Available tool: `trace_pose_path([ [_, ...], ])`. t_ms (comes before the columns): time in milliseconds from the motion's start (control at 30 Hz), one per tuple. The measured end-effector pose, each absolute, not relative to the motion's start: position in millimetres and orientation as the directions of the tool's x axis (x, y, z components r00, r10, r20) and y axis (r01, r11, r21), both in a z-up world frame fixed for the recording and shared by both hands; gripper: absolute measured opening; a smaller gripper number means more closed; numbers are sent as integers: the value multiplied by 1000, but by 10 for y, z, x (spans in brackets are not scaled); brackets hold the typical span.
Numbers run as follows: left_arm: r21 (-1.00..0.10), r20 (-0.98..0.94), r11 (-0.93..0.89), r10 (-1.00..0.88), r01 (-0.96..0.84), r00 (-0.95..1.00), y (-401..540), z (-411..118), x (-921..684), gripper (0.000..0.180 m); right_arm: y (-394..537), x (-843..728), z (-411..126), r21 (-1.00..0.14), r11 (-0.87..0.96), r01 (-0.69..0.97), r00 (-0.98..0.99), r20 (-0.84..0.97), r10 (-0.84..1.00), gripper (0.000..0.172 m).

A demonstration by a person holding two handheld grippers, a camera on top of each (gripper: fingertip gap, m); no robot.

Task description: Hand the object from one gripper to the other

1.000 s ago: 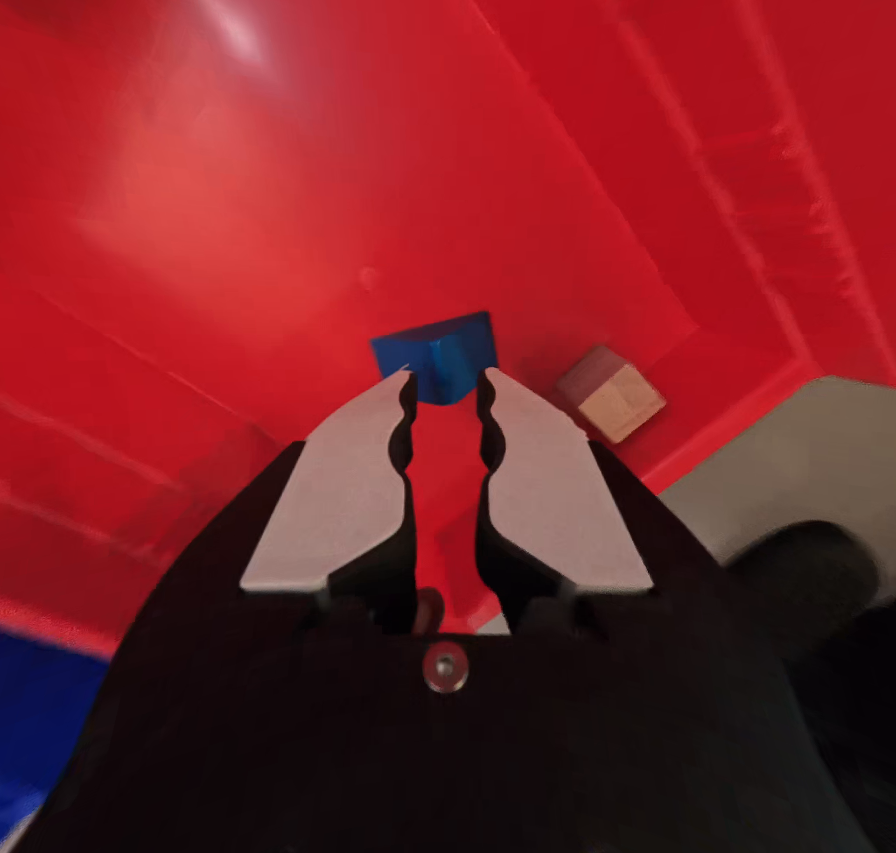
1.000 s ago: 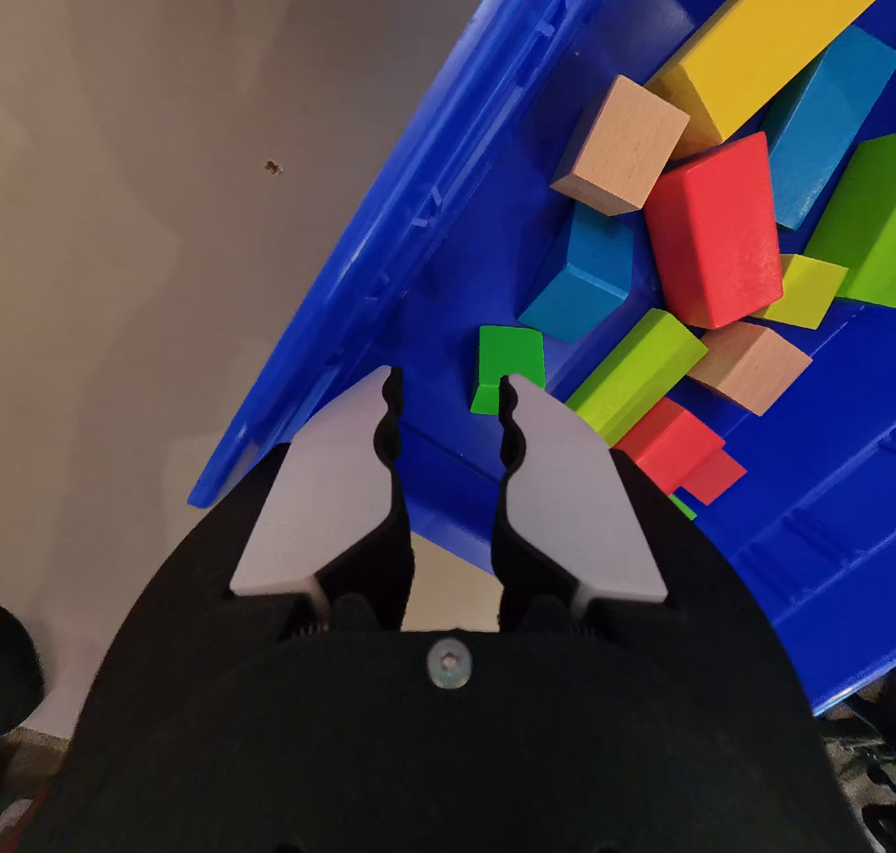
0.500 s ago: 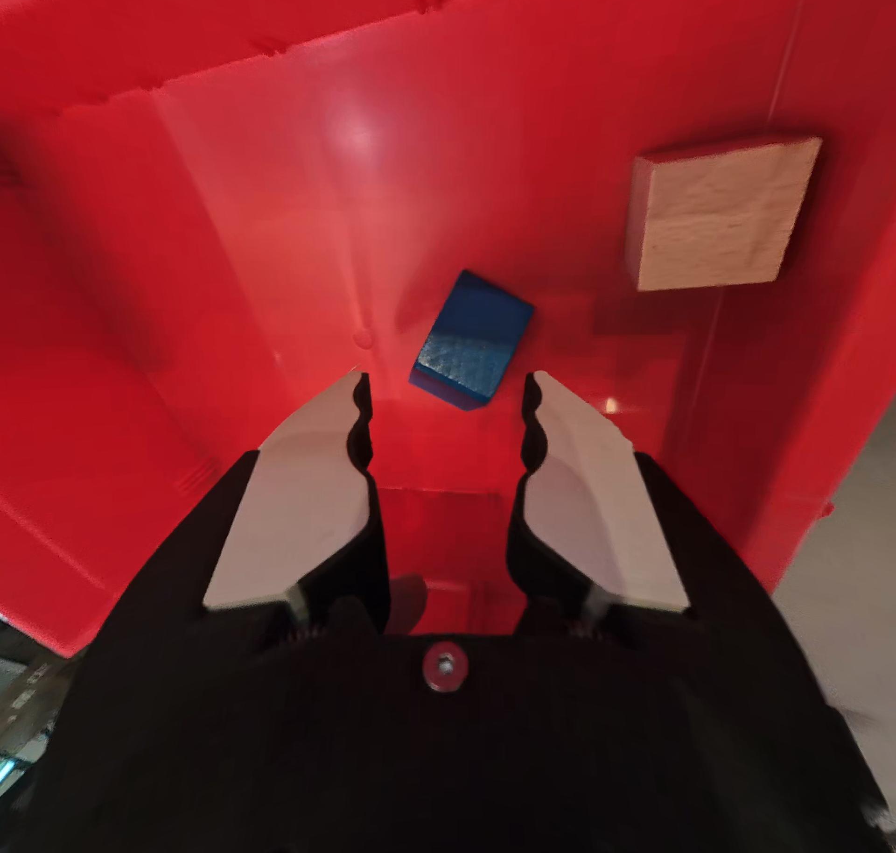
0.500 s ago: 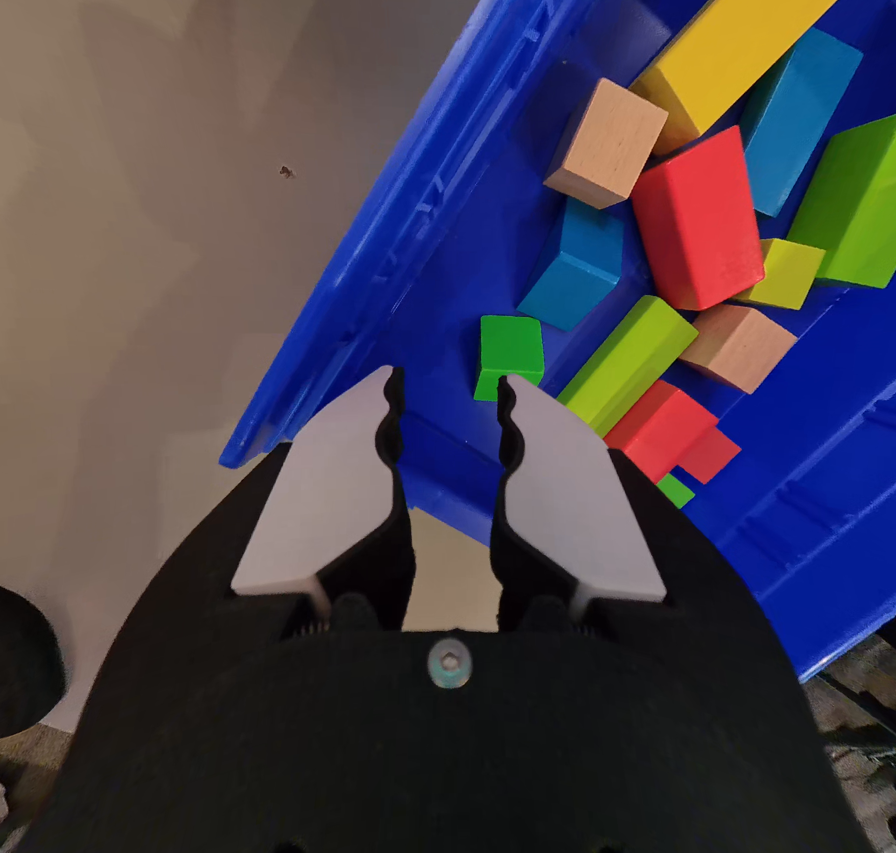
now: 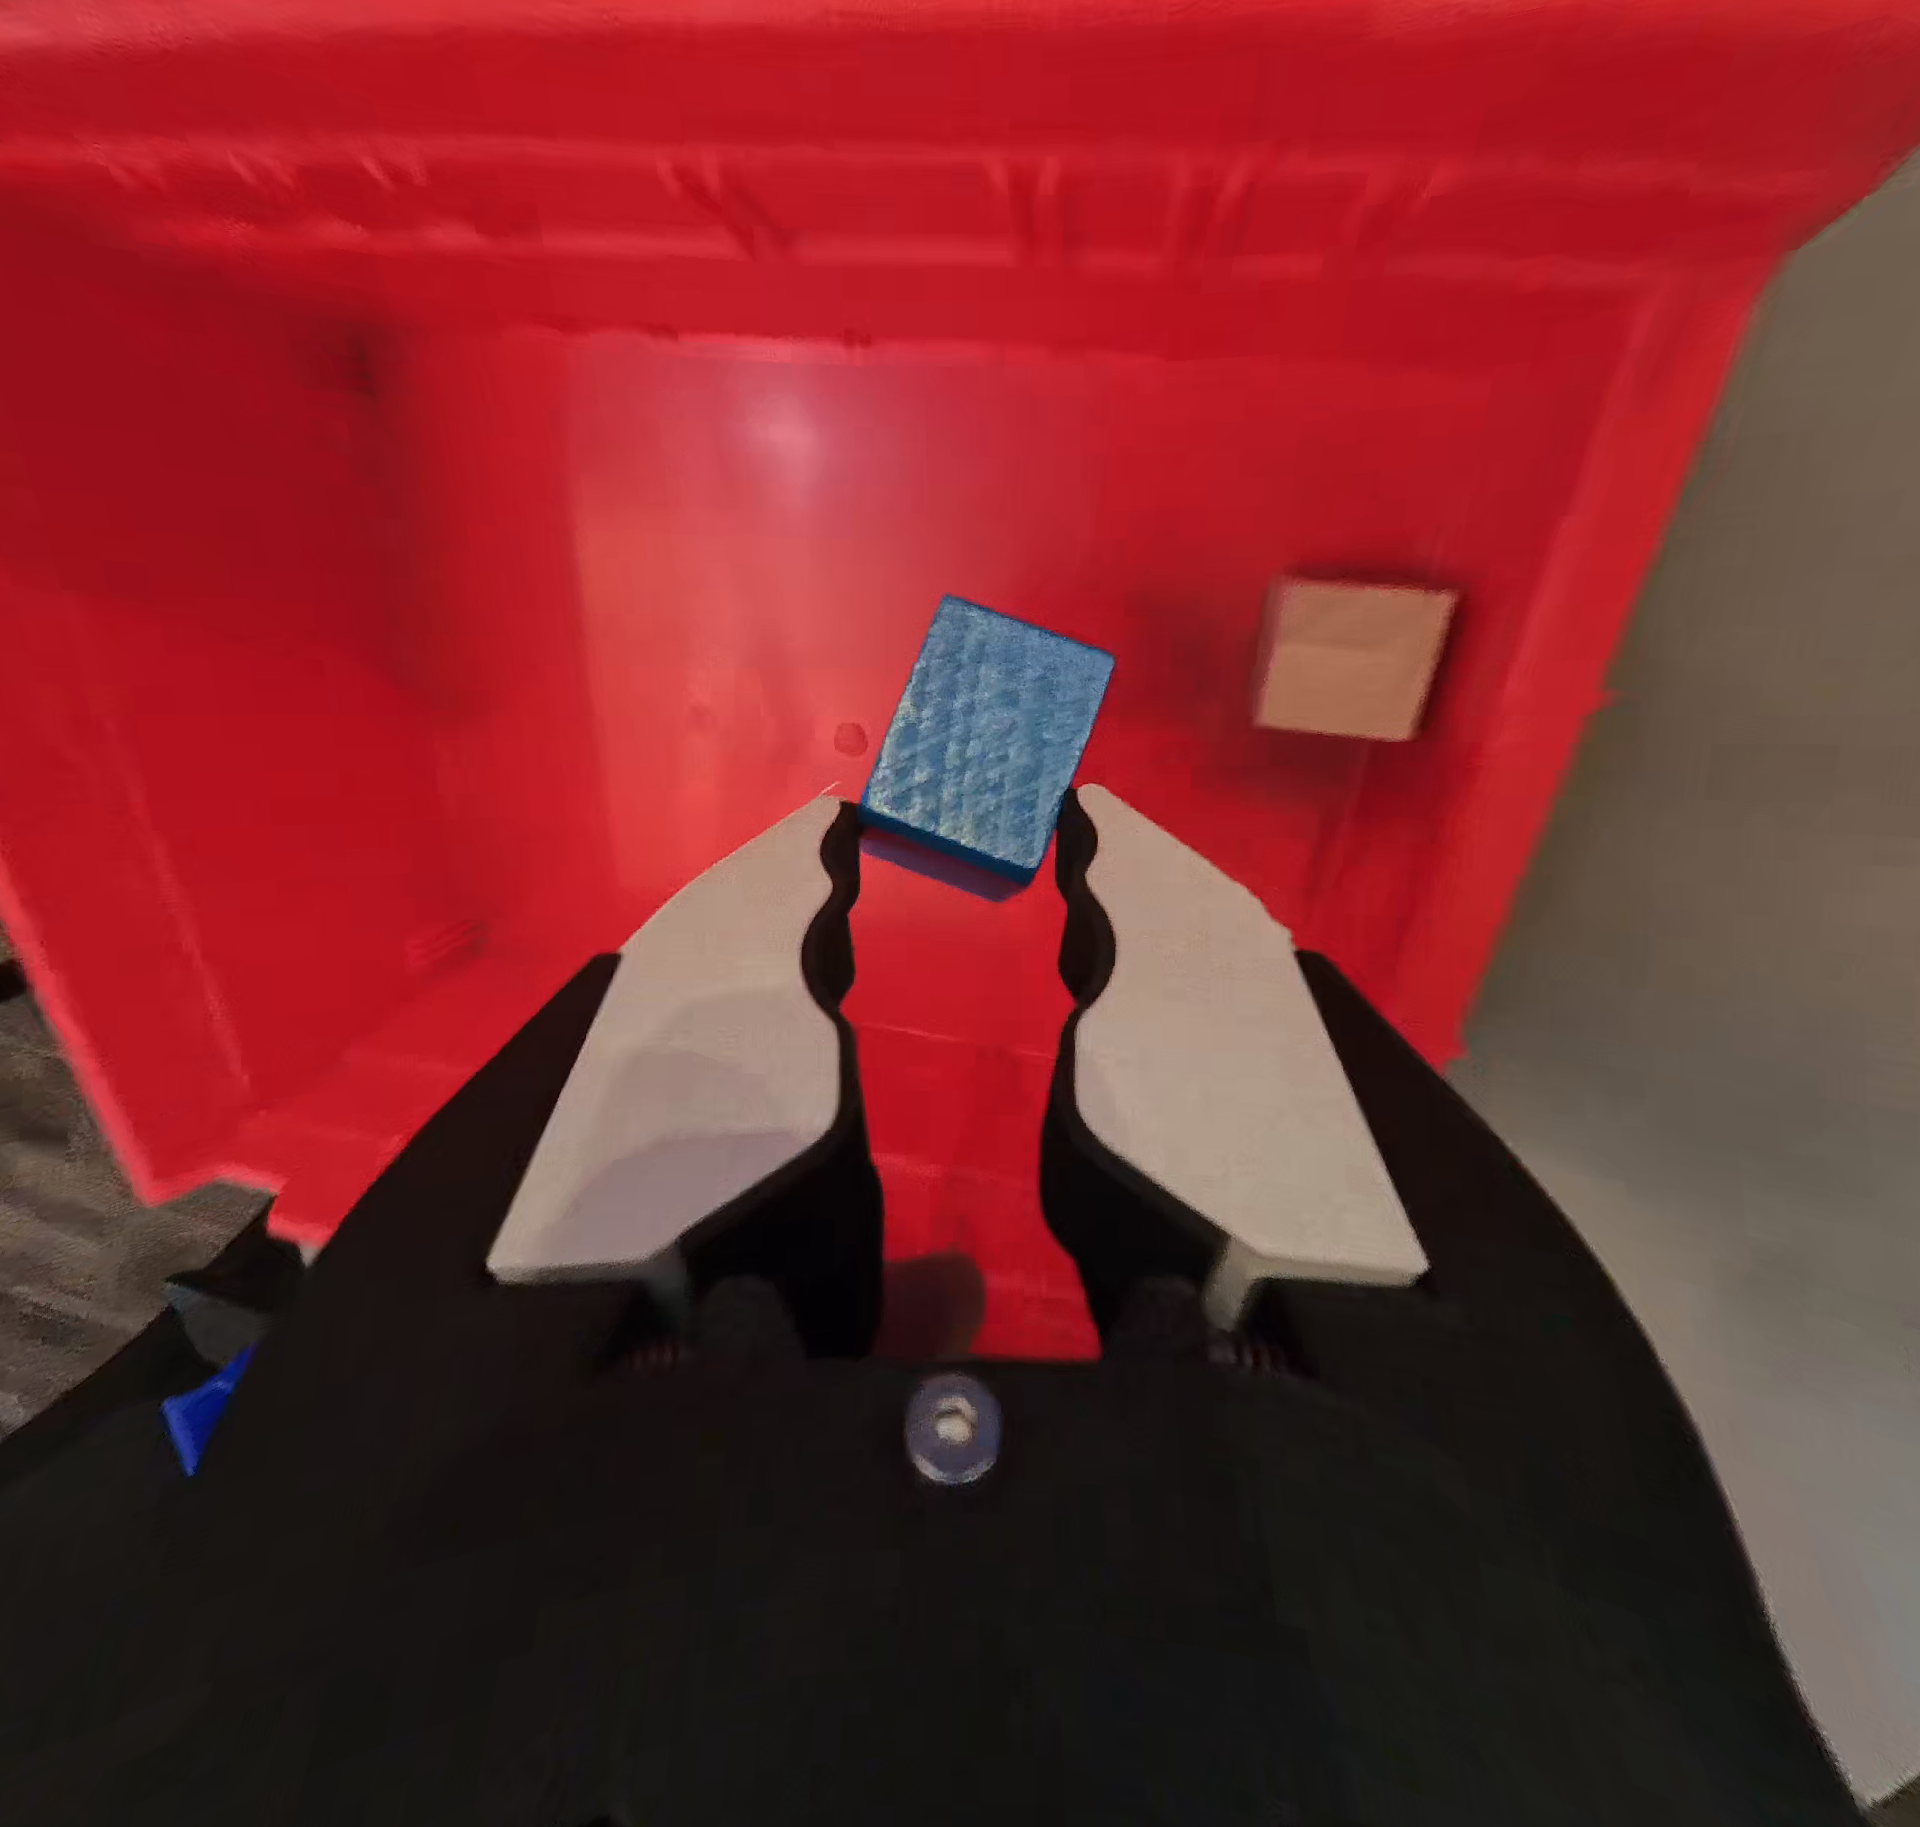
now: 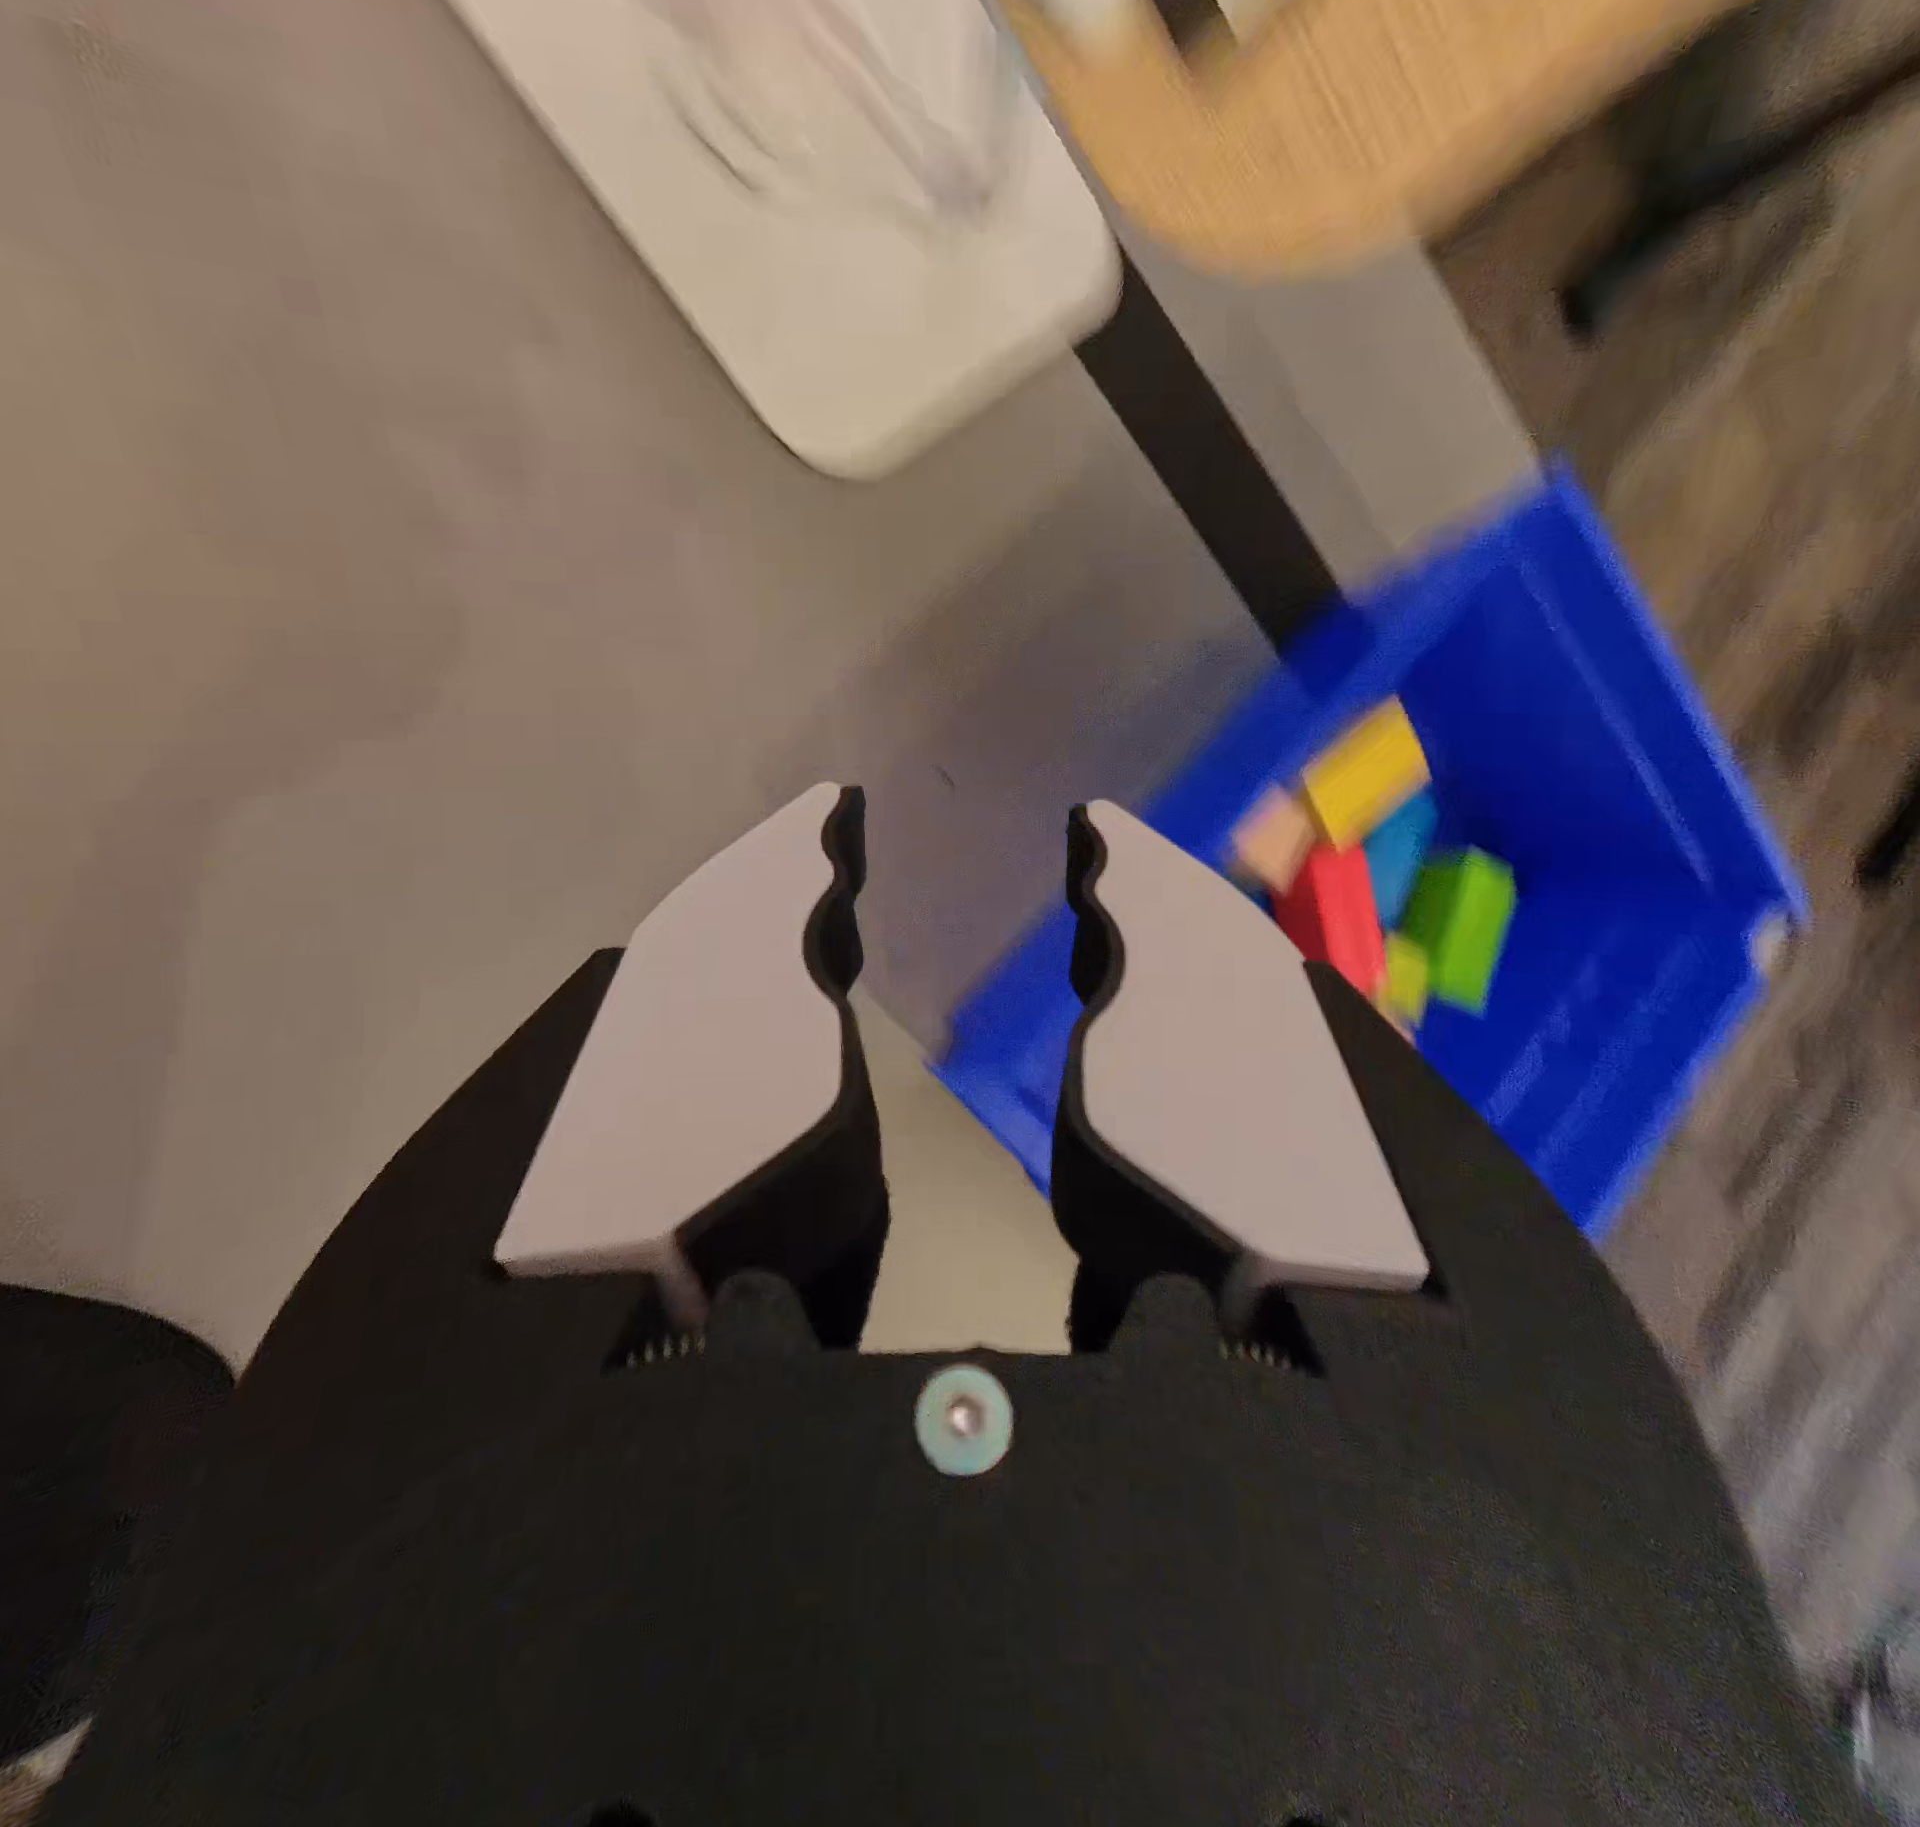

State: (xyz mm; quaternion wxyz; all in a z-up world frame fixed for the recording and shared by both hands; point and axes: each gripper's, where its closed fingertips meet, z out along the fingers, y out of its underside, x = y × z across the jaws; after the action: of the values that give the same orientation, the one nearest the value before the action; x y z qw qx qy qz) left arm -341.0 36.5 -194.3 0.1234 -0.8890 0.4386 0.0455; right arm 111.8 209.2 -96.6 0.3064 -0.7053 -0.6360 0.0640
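- Left wrist view: the left gripper (image 5: 958, 821) pinches a blue block (image 5: 987, 733) by its near end, a fingertip pressed on each side, above the inside of a red bin (image 5: 416, 551).
- The blue block juts forward past the tips, slightly turned, its grainy top face toward the camera. It looks like painted wood: probably light, stiff and not fragile, though the paint may be a bit slippery.
- Most of its length is free beyond the fingers, so the far end, across the flat side faces, seems the best place for the other tool to take hold.
- A plain wooden cube (image 5: 1351, 660) lies on the bin floor, off to the right and well apart.
- Right wrist view: the right gripper (image 6: 966, 821) is spread with nothing between its fingers; only the grey table (image 6: 312, 530) shows through the gap.
- It points down over the table, beside a blue bin (image 6: 1621, 946) of coloured blocks (image 6: 1382, 873). The picture is blurred, and neither the blue block nor the left tool appears.
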Motion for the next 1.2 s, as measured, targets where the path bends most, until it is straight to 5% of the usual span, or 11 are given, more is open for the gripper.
trace_pose_path([
  [233, -316, -151, -568, -760, -760, 632, 329, -1078, -2395, 36, 629, -593, -469, -785, 294, 545, -202, 217, 955, 39],
  [1067, -342, -248, -372, -850, -863, 464, 290, -563, -1099, 47, 259, -895, -376, -817, 330, 473, -285, 213, 935, 30],
  [1200, -408, -215, -337, -867, -848, 449, 292, -545, -981, 36, 268, -819, -370, -832, 307, 461, -295, 183, 938, 30],
])
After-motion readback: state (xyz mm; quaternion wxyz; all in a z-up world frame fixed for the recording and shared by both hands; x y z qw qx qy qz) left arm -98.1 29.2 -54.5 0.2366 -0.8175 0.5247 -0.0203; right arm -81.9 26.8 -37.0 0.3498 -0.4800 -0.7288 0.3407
